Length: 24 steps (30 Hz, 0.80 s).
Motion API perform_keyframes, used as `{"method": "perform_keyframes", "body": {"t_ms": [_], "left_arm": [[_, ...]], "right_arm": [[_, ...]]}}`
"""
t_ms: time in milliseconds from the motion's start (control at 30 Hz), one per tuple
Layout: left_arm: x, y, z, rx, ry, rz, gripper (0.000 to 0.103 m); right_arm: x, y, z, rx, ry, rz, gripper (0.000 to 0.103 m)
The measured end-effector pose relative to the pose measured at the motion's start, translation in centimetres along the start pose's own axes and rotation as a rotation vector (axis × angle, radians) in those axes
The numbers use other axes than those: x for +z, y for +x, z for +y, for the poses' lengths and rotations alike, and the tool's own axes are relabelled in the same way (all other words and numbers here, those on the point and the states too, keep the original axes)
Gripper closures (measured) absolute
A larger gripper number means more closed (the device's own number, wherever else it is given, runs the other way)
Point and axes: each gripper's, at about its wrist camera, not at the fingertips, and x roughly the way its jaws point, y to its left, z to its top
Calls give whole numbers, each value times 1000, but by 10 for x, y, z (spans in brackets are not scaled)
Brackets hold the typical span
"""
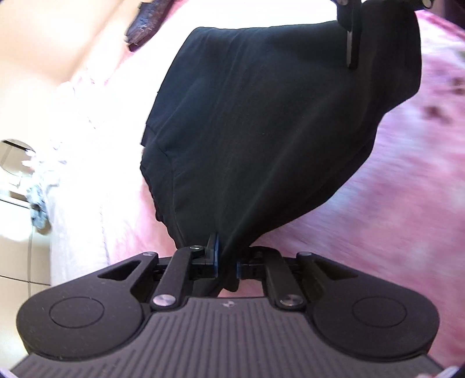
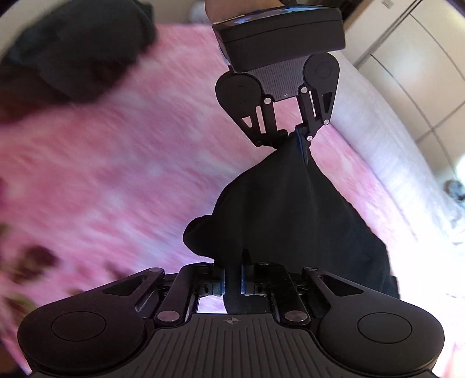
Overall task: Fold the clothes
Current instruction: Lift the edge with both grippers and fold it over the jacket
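A black garment (image 1: 261,130) hangs stretched between both grippers above a pink bedspread (image 1: 407,189). In the left wrist view my left gripper (image 1: 228,257) is shut on one bunched corner of it, with cloth squeezed between the blue pads. The right gripper (image 1: 351,55) pinches the far corner at the top right. In the right wrist view my right gripper (image 2: 232,280) is shut on a fold of the same black garment (image 2: 290,218). The left gripper (image 2: 302,142) holds the opposite end above it. The cloth sags between them, off the bed.
The pink bedspread (image 2: 116,160) has a white edge (image 2: 392,151) on the right. A dark heap of clothes (image 2: 81,49) lies at the far left of the bed. A purple-brown item (image 1: 145,26) lies near the bed's far side. Pale cupboard doors (image 2: 421,58) stand beyond.
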Motion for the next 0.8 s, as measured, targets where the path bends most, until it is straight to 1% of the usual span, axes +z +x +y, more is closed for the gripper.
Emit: {"method": "perform_keyframes", "body": {"t_ms": [67, 167, 300, 400, 500, 633, 733, 800], "left_arm": [[0, -20, -1, -35, 1, 28, 95], [11, -40, 21, -54, 13, 56, 95], [44, -48, 82, -75, 40, 91, 95], [83, -36, 130, -84, 83, 99, 95], [127, -4, 175, -137, 141, 131, 95], [193, 63, 213, -244, 200, 157, 94], [232, 121, 225, -316, 228, 165, 94], [250, 161, 228, -373, 231, 174, 93]], "right_arm": [[7, -15, 10, 51, 24, -34, 95], [15, -35, 8, 91, 91, -96, 95], [10, -69, -33, 49, 247, -185, 95], [-7, -96, -76, -2, 417, -232, 95], [-35, -112, -119, -69, 579, -251, 95], [-101, -112, -171, -112, 866, -235, 95], [-163, -97, -210, -71, 1135, -235, 95], [-202, -82, -231, -35, 1271, -230, 95]]}}
